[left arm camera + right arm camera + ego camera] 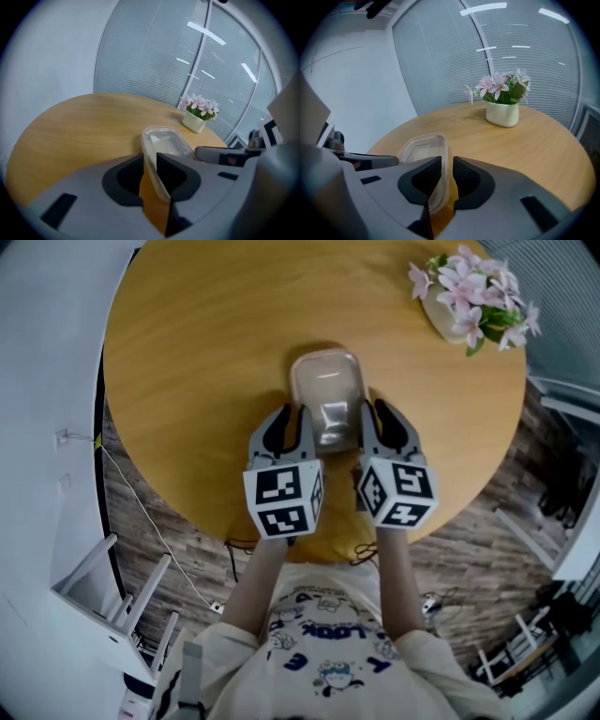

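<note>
A round light-wood tabletop [187, 352] stood over grey-brown plank flooring [178, 531], with slatted window blinds [440, 61] beyond the jaws and a cream pot of pink flowers [473, 296] ahead to their right. A clear rounded-rectangular plastic container [326, 390] rested on the tabletop, its side rims pinched in the nearly closed jaws of the left gripper [292, 425] and the right gripper [373, 420].

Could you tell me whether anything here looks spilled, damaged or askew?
Nothing stands out: the clear container looks intact, clamped at its rims by the left gripper and right gripper; the flower pot stands upright; no spill shows.
</note>
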The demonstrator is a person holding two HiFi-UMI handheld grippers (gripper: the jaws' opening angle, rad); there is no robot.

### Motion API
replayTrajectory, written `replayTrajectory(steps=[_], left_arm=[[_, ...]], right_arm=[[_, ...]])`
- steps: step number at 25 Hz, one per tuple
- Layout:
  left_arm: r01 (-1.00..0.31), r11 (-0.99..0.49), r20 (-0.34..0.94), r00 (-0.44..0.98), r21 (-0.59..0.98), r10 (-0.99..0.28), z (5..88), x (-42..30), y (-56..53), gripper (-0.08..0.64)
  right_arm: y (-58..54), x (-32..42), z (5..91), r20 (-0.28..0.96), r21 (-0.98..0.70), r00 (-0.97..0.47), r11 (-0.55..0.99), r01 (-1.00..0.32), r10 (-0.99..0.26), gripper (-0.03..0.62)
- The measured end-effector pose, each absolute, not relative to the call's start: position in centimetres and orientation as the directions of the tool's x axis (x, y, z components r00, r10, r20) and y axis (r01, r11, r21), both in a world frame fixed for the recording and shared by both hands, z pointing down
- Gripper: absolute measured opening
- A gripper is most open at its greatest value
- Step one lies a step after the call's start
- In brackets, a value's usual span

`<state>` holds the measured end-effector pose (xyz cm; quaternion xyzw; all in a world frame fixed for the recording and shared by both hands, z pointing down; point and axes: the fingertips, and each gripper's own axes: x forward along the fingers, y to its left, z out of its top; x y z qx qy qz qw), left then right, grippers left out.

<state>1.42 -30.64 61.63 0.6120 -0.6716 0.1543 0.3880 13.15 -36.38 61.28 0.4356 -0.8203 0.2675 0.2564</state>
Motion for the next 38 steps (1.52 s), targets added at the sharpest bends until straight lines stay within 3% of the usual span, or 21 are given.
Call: replayTrajectory(steps=[8, 26, 38], left_arm=[[-0.927, 0.227, 0.700, 0.052, 0.300, -0.712, 61.7, 1.4, -30.7, 0.066], [-0.941, 0.176, 0.684, 0.074, 0.289, -0.726, 60.4, 1.6, -30.6, 0.034], [-0.946, 0.129, 0.599, 0.081, 0.298, -0.797, 55.1, 0.5, -31.0, 0.029]], right_arm=[[-36.4, 12.8, 61.3, 0.643, -0.238, -0.513, 0.488, -0.840, -0.569, 0.031], [-36.1, 12.7, 59.8, 0.626, -0.204, -0.501, 0.494, -0.845, -0.598, 0.020], [-35.7, 11.9, 54.6, 0.554, -0.172, -0.492, 0.486, -0.857, -0.671, 0.019]])
